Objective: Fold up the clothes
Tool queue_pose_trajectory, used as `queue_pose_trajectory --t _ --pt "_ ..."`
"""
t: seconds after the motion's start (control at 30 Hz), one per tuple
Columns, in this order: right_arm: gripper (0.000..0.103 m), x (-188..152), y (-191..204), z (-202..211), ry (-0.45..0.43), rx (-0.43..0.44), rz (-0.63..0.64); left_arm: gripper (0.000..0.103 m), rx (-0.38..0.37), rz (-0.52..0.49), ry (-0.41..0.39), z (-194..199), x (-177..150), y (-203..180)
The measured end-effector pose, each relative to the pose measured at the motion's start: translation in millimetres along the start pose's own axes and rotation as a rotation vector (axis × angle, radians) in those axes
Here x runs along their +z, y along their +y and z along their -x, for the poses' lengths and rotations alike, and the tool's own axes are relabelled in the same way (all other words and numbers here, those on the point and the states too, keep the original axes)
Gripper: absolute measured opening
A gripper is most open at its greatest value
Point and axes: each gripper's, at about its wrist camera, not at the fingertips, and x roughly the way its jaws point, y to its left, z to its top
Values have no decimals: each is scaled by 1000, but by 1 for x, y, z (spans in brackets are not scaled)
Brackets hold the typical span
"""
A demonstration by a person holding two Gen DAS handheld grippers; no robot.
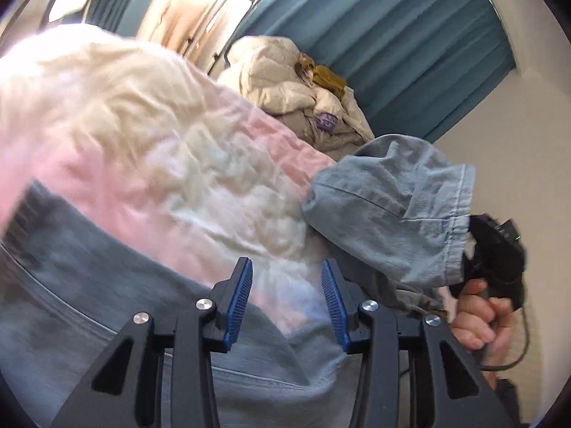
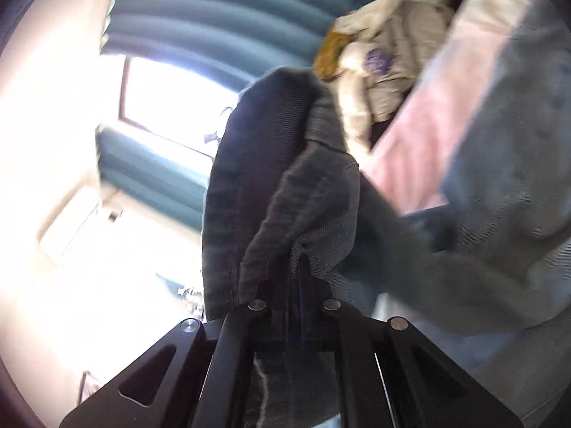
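The garment is a washed-out blue-grey denim piece (image 1: 392, 207), soft and creased, with a stitched hem along one edge and a visible seam. It's spread over a rumpled pink and cream bedspread (image 1: 150, 135), and one end is lifted off it. The right gripper (image 2: 298, 278) is pinching that bunched end, with the fabric draped up and over the fingers. The left gripper (image 1: 287, 303) is spread apart with nothing between its blue pads (image 1: 237, 306), hovering above the flat part. A cream puffer jacket (image 1: 285, 85) is heaped further back near the teal curtain (image 1: 410, 35).
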Motion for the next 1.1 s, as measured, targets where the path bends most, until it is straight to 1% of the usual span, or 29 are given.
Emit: queue_pose_trajectory --t 0.07,0.13,0.2,0.27,0.3,0.37,0.4,0.47,0.5,0.57,0.63,0.7,0.73,0.77,0.83,0.87,0.9,0.93,0.97,1.07,1.1 --pt "3 -7 32 -21 35 14 65 41 29 -15 -84 26 15 7" --pt "3 -16 59 -48 72 3 115 41 40 34 -154 54 26 25" --pt "3 -29 81 -81 121 -5 160 41 100 79 -226 79 34 41" --pt "3 -48 91 -121 188 -9 175 41 131 131 -265 97 40 56" --pt "3 -58 87 -141 224 -36 173 41 129 149 -271 103 42 63" --pt "3 -74 76 -181 290 -105 172 41 110 162 -271 110 45 72" --pt "3 -82 70 -199 317 -145 188 41 113 163 -258 110 45 77" --pt "3 -97 55 -228 367 -217 216 41 93 183 -232 107 44 89" --pt "3 -103 47 -239 382 -251 231 41 72 212 -218 103 42 96" --pt "3 -114 37 -249 400 -290 262 41 29 282 -177 91 39 110" --pt "3 -118 30 -256 418 -314 289 41 -14 356 -107 70 32 121" --pt "6 -116 27 -255 440 -300 289 41 -26 403 -34 48 20 123" --pt "9 -124 34 -244 457 -290 293 41 -31 412 0 37 15 122" --pt "15 -126 37 -235 474 -286 309 41 -40 418 30 27 11 120" --pt "21 -125 46 -212 491 -284 359 41 -67 442 72 10 4 118" --pt "26 -125 51 -198 493 -286 383 41 -90 467 77 2 1 118" --pt "29 -123 54 -183 498 -283 387 41 -116 502 73 -5 -4 119" --pt "30 -120 56 -168 505 -277 386 41 -139 536 70 -13 -9 120" --pt "30 -118 55 -152 516 -256 366 41 -147 560 73 -20 -14 119" --pt "33 -119 47 -92 528 -203 301 41 -125 519 77 -36 -21 109" --pt "33 -120 43 -72 521 -206 298 41 -119 509 65 -38 -22 106"
